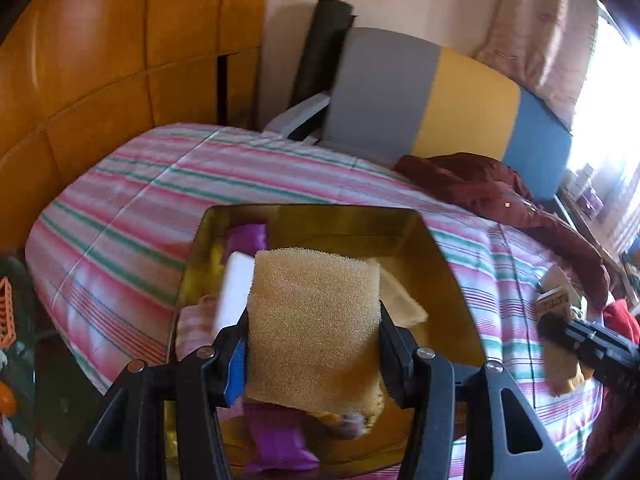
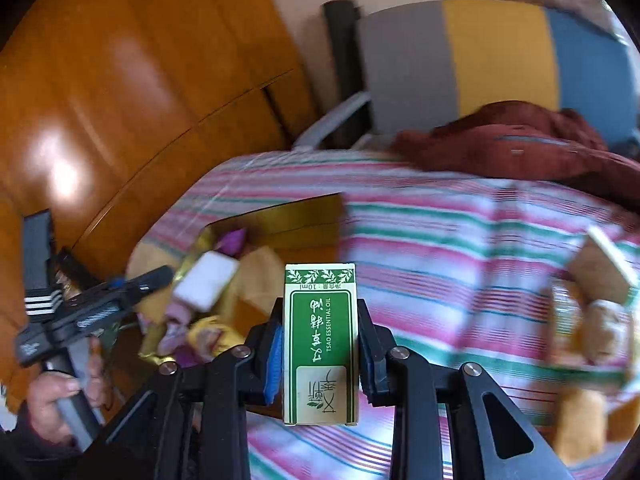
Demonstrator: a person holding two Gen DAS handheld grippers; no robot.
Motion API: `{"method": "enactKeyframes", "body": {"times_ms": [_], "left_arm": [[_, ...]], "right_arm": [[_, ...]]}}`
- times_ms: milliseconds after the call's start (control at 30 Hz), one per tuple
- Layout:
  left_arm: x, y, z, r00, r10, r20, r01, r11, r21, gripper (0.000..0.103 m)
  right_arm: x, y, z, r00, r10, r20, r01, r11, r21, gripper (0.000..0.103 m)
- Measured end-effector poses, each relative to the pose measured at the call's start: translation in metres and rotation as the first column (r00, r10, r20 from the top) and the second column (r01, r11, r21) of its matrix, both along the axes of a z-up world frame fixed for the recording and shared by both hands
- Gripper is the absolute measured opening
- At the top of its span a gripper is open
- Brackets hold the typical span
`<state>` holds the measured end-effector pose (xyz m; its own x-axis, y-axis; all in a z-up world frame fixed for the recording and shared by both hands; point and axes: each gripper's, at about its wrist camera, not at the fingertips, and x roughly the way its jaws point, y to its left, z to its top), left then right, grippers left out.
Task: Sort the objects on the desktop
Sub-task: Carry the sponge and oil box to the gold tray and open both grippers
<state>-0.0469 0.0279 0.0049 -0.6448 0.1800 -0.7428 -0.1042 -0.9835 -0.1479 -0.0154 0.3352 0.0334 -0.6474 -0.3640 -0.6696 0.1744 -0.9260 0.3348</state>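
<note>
Two grippers are in view, each loaded. The left gripper (image 1: 314, 344) has its jaws pinching a tan sponge (image 1: 314, 320) by its two side edges; the sponge stands up between the jaws and extends ahead of them. Directly beyond and below the jaws sits a gold tray (image 1: 440, 248) resting on a striped bedspread (image 1: 140, 200). Inside the tray, ahead and to the left of the jaws, lie a white block (image 1: 236, 288) and a purple packet (image 1: 246, 236); a second purple packet (image 1: 276, 436) lies under the jaws, near the camera. Whether the sponge touches the tray contents cannot be told.

The right gripper (image 2: 320, 344) has its jaws pinching a green and white carton (image 2: 320, 344) printed "TSAO ESSENTIAL OIL", held upright between the pads with the print upside down to the camera. The carton is above the bedspread, with the gold tray (image 2: 304, 216) ahead and to the left of the jaws. In this view the left gripper (image 2: 156, 276) reaches in from the left over the tray, held by a hand (image 2: 56, 400) at the lower left edge.

To the right of the right jaws, several tan items (image 2: 600, 264) lie on the bedspread; they are blurred. A dark red garment (image 1: 480, 184) lies on the bed beyond the tray, in front of a grey, yellow and blue cushion (image 1: 440, 96). Wooden panelling (image 1: 100, 60) fills the far left.
</note>
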Motion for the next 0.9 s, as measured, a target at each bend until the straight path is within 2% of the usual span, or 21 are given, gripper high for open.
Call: {"method": "enactKeyframes", "body": {"times_ms": [100, 233, 700, 733, 800, 900], "left_arm": [[-0.003, -0.008, -0.006, 1.0, 0.016, 0.001, -0.016, 1.0, -0.013, 0.054], [-0.006, -0.012, -0.016, 1.0, 0.021, 0.005, -0.021, 1.0, -0.022, 0.054], [-0.014, -0.01, -0.034, 0.999, -0.002, 0.043, 0.003, 1.0, -0.017, 0.056], [-0.015, -0.009, -0.035, 0.999, -0.008, 0.049, 0.008, 1.0, -0.013, 0.057], [-0.015, -0.007, -0.037, 0.998, -0.025, 0.062, 0.025, 1.0, 0.007, 0.065], [-0.014, -0.006, -0.038, 0.997, -0.041, 0.066, 0.039, 0.999, 0.032, 0.072]], "right_arm": [[-0.011, -0.036, -0.009, 0.998, 0.064, 0.021, -0.064, 0.998, 0.006, 0.031], [-0.021, -0.063, -0.023, 0.994, 0.097, 0.057, -0.098, 0.995, 0.014, 0.031], [-0.041, -0.092, -0.062, 0.981, 0.108, 0.16, -0.11, 0.994, 0.004, 0.032], [-0.04, -0.092, -0.063, 0.981, 0.109, 0.162, -0.111, 0.994, 0.002, 0.032], [-0.039, -0.093, -0.066, 0.979, 0.114, 0.169, -0.114, 0.993, -0.008, 0.033], [-0.04, -0.092, -0.067, 0.98, 0.106, 0.17, -0.105, 0.994, -0.017, 0.038]]}}
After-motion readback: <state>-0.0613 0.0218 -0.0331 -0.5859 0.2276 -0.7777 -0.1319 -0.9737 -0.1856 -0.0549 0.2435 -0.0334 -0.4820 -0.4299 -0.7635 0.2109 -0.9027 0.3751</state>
